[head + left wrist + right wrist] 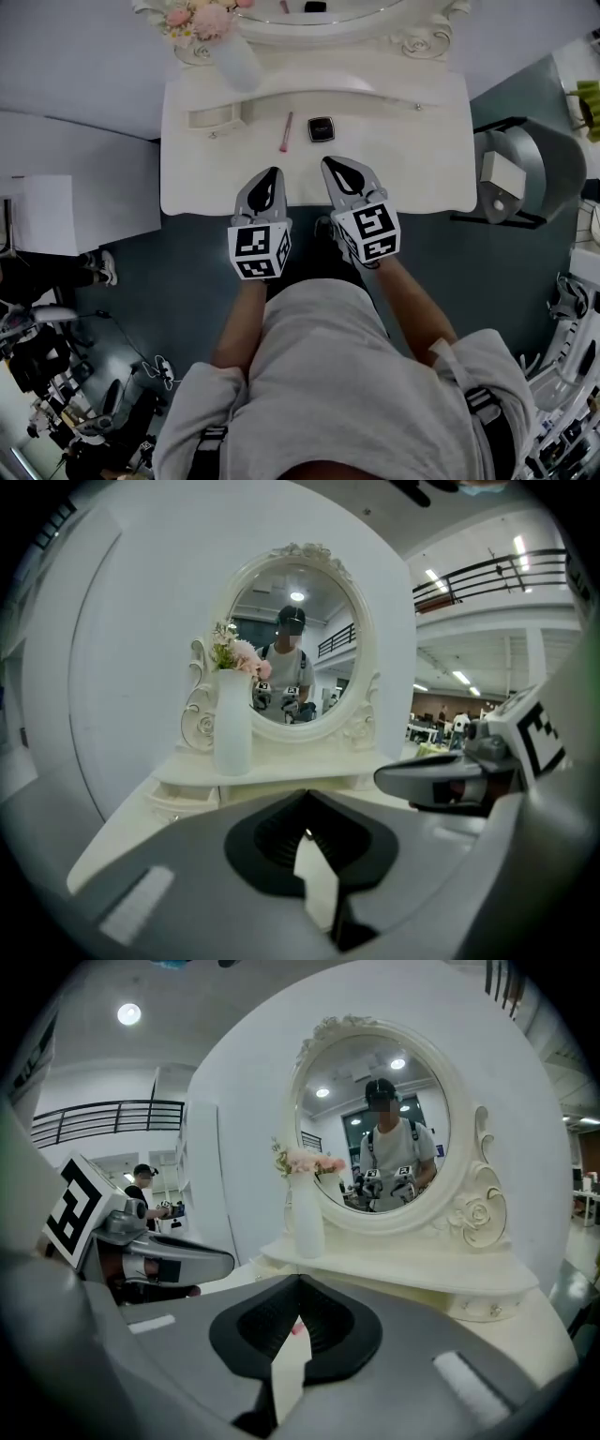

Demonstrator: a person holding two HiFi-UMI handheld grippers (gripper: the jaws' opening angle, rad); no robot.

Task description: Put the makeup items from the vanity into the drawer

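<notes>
Two grippers, my left gripper point(267, 187) and my right gripper point(344, 178), are fully closed and empty, held side by side above the near edge of the vanity point(412, 159); I judge this a staging position, with nothing picked yet. The pink lip pencil point(286, 132) and the black compact point(321, 129) lie just ahead, untouched; the small drawer point(214, 117) sits left of them.

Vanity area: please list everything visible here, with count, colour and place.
vanity: one, cream, before the person
mirror: one, oval, cream frame, vanity's back
vase: one, white, pink flowers, back left
stick: one, pink, vanity top centre
compact: one, black, right of the stick
small drawer: one, cream, upper tier's left
chair: one, grey, right of the vanity
left gripper: one, grey, fingers shut, empty, over front edge
right gripper: one, grey, fingers shut, empty, beside it
</notes>
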